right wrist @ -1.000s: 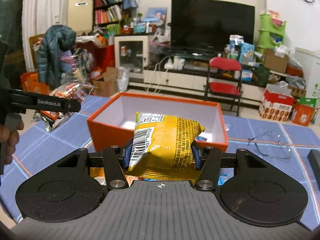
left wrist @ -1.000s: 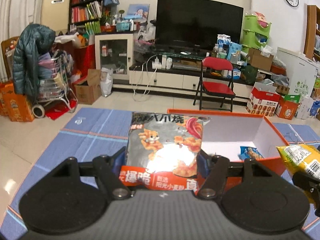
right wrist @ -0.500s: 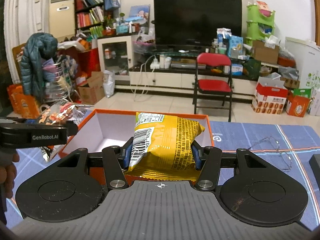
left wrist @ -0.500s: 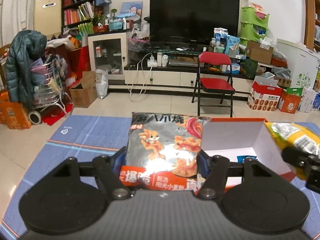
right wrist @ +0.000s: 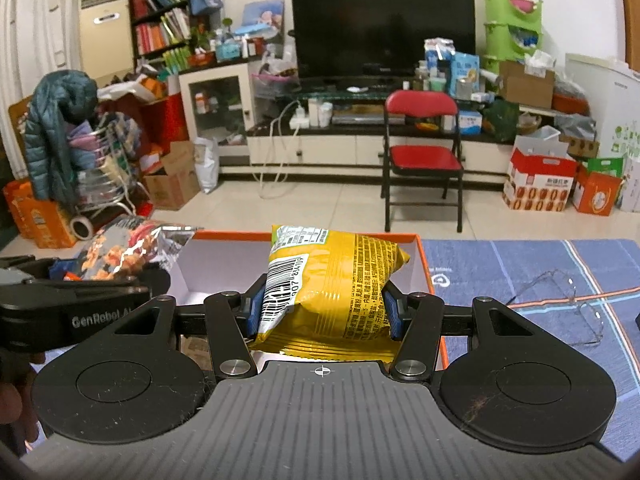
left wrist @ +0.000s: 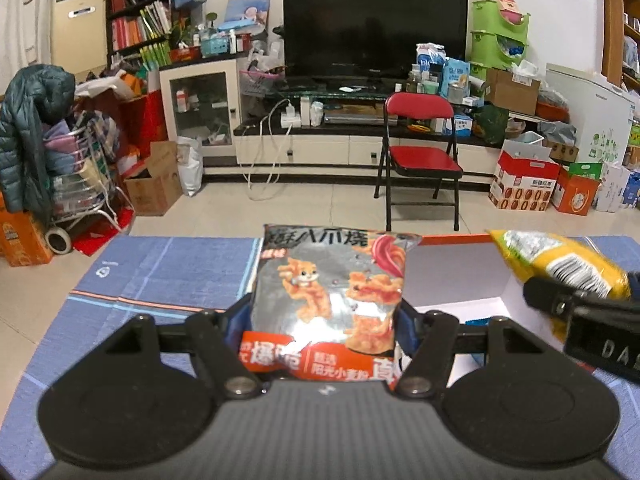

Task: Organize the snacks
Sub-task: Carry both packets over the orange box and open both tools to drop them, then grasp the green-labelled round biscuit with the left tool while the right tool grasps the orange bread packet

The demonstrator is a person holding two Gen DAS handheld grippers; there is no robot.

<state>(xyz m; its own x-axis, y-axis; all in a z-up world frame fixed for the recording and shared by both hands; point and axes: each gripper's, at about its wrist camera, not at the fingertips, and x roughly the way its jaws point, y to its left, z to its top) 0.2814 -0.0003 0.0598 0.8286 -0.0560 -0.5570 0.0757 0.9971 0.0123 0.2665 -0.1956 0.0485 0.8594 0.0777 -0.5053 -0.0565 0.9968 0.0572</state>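
Left tongs (left wrist: 326, 316) gripping silver snack bag (left wrist: 328, 300), right tongs (right wrist: 322, 308) gripping yellow bag (right wrist: 332, 280); both should be releasing low inside orange box (right wrist: 425, 264).

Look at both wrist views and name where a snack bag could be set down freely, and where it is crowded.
Free: the blue mat left of the orange box, and the strip between box and eyeglasses. The box's white floor shows bare near its back wall. Crowded: over the box, where the silver bag and yellow bag meet.

Two snack bags (left wrist: 328, 300), one orange box (right wrist: 424, 264), possibly one pair of glasses (right wrist: 560, 300)
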